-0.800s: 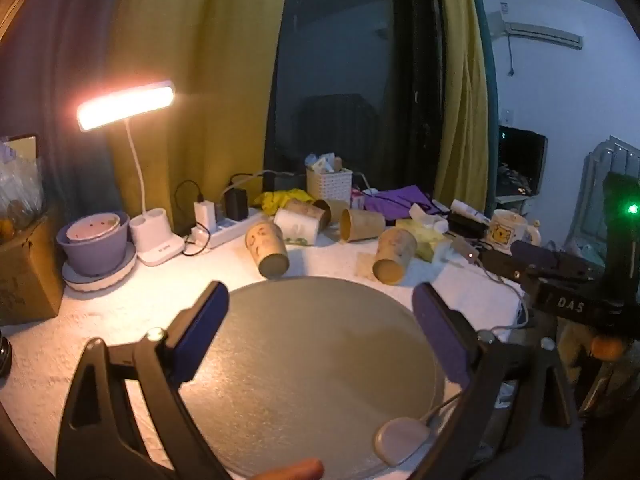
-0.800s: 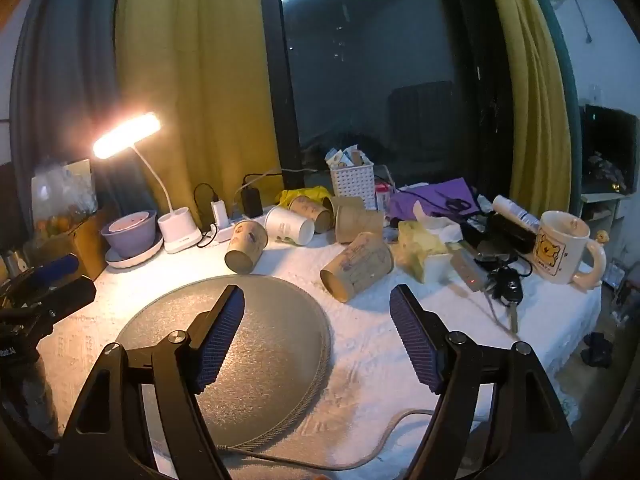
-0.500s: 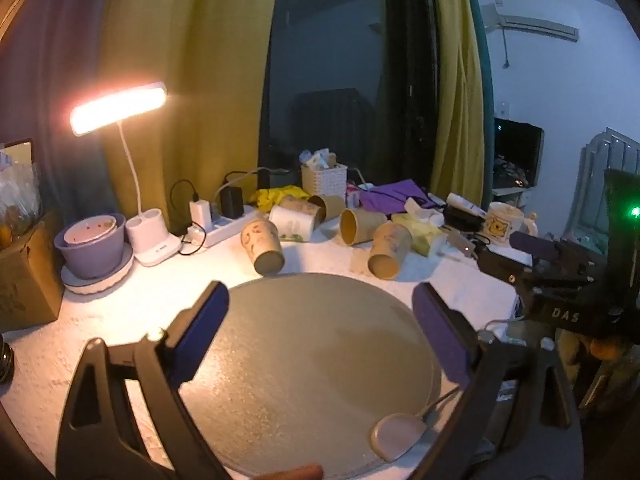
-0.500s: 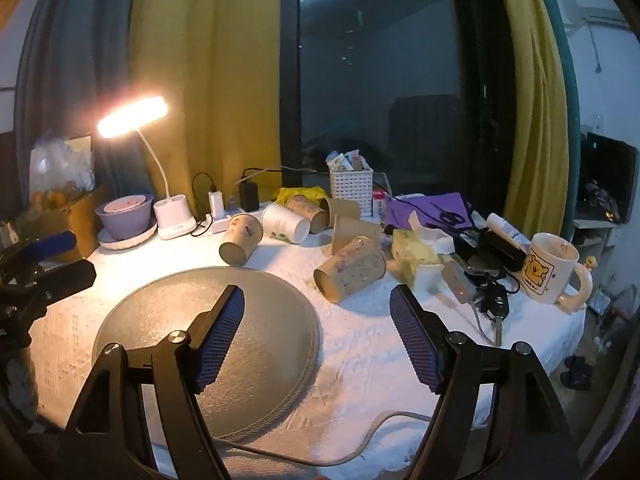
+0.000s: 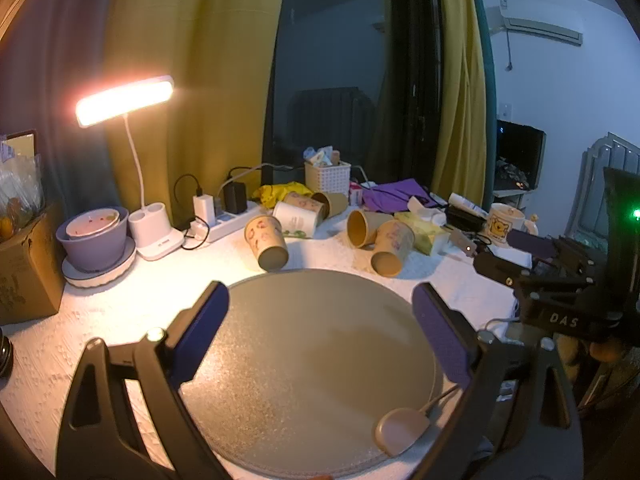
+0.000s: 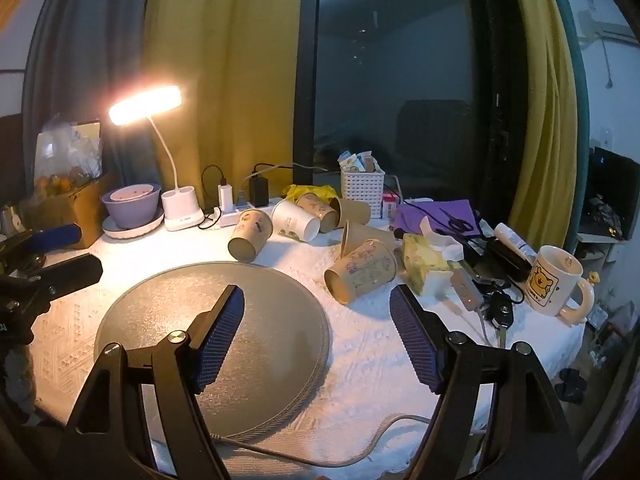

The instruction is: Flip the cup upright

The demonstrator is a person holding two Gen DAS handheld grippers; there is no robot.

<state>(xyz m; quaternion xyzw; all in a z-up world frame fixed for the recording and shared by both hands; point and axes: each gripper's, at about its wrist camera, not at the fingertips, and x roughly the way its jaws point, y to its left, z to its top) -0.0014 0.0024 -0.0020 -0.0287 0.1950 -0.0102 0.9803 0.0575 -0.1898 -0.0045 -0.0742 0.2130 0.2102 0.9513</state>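
Several paper cups lie on their sides on the white tablecloth behind a round grey mat (image 5: 316, 368) (image 6: 212, 332). The nearest are a patterned cup at left (image 5: 266, 242) (image 6: 250, 234) and a patterned cup at right (image 5: 392, 246) (image 6: 362, 272). A white cup (image 6: 296, 220) and other brown cups lie farther back. My left gripper (image 5: 320, 336) is open and empty above the mat. My right gripper (image 6: 318, 336) is open and empty above the mat's right edge, short of the right cup. Each gripper shows in the other's view, the right one (image 5: 560, 280) and the left one (image 6: 48, 264).
A lit desk lamp (image 5: 128, 100), a purple bowl on a plate (image 5: 94, 240), a power strip (image 5: 224, 224), a white basket (image 6: 362, 188), a yellow tissue box (image 6: 426, 266), keys (image 6: 500, 312) and a bear mug (image 6: 554, 286) crowd the table's back and right.
Both grippers have drawn back and lifted a little, so the cups look slightly farther off. Both stay open and no cup has moved.
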